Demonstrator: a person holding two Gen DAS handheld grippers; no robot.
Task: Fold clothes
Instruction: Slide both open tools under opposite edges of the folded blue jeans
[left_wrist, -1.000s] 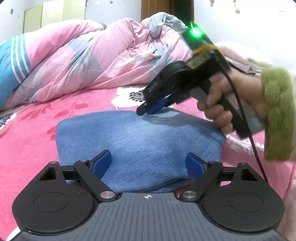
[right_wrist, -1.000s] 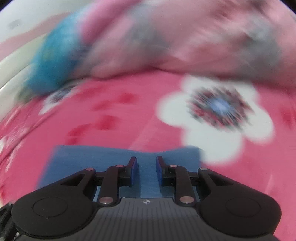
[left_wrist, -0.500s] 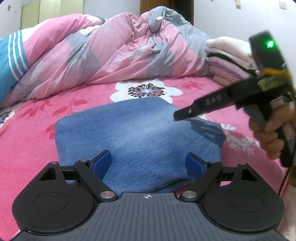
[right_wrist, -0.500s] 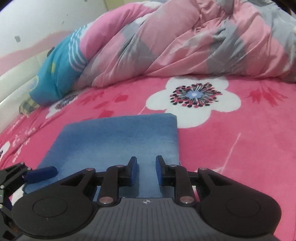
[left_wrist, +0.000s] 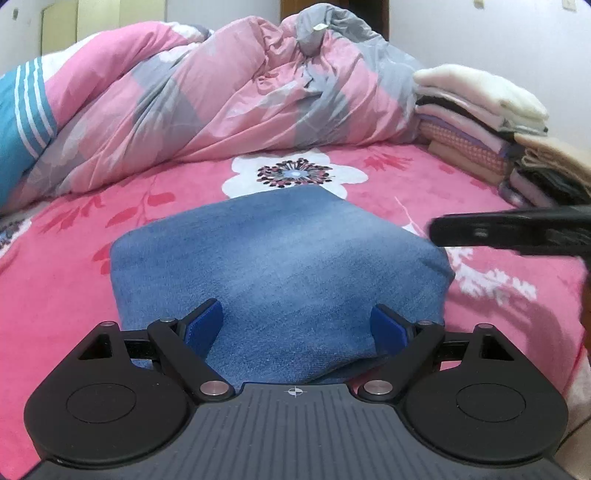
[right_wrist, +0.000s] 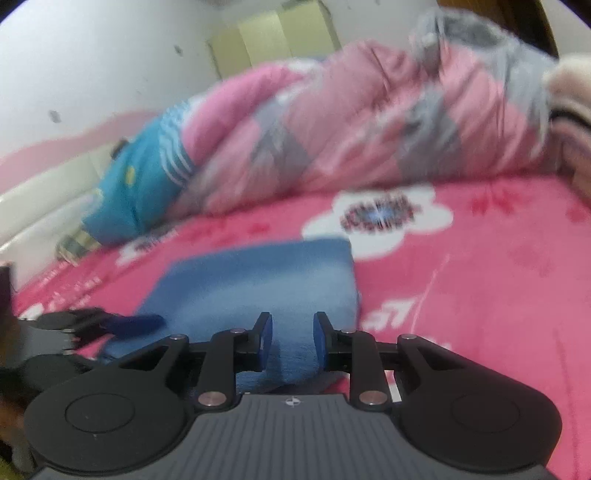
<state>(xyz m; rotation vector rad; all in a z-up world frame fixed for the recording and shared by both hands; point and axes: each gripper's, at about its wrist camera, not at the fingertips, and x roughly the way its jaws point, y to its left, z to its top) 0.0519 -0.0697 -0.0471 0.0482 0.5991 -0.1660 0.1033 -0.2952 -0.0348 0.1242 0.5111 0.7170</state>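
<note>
Striped pillow (left_wrist: 22, 122): at your far left, blue with white stripes, tucked under the end of the duvet.
Duvet (left_wrist: 229, 99): pink and grey, bunched along the back of the bed behind everything else.
Bed cover (left_wrist: 55, 280): bright pink with a white flower printed just beyond the denim.
Left gripper (left_wrist: 295, 328): you hold it with its jaws wide apart, the blue pads hovering either side of the near end of the denim and gripping nothing.
Folded denim (left_wrist: 273, 258): it lies flat on the bed cover in front of you, a neat blue rectangle.
Right gripper (right_wrist: 291, 339): your jaws are narrow; the near edge of the denim shows in the gap, with nothing pinched.
Folded pile (left_wrist: 480, 122): stacked clothes at your far right, beside the duvet.
</note>
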